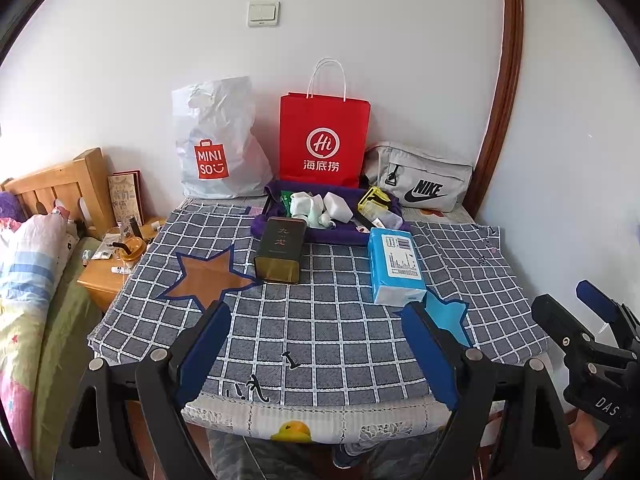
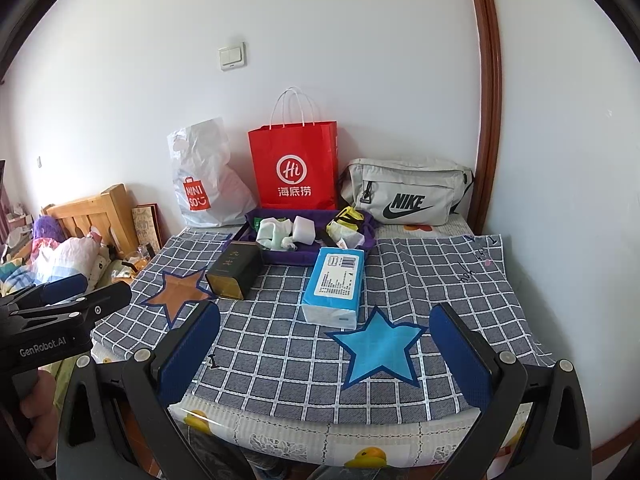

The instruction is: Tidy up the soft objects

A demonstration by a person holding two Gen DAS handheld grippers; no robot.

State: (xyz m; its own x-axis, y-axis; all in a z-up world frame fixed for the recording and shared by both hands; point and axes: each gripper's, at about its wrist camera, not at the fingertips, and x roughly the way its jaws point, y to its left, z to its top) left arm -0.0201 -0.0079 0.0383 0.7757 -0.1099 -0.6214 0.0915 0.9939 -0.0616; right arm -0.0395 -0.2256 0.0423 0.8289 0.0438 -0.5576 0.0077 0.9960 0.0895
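- Lying jumbled in the purple tray point(image 2: 280, 255) at the far middle of the checked cloth point(image 2: 440, 280): pale socks point(image 2: 276, 232), a white folded piece point(image 2: 304, 229), a yellow-and-black item point(image 2: 347, 218) at the right end.
- Resting just in front of that tray — the blue tissue pack point(image 2: 334, 286), long side pointing away, its near end close to the blue star point(image 2: 378, 346) but not on it.
- Sitting to the left of the pack, the dark tin point(image 2: 234, 272), one corner touching the tray's front edge, near end beside the orange star point(image 2: 176, 294).
- Standing behind along the wall: white plastic bag point(image 2: 204, 176), red paper bag point(image 2: 296, 168), grey waist bag point(image 2: 404, 192).
- Hovering at the near edge of the cloth, both tools spread wide and gripping nothing — left gripper point(image 1: 316, 354) between the stars, right gripper point(image 2: 324, 358) framing the blue star.
- Fitting either stage: soft pieces gathered in the tray with sorting finished, or a heap waiting to be sorted out.
- Judging any coming grasp on the socks or the pack: needing a low, gentle pinch, since such things sag and slip.
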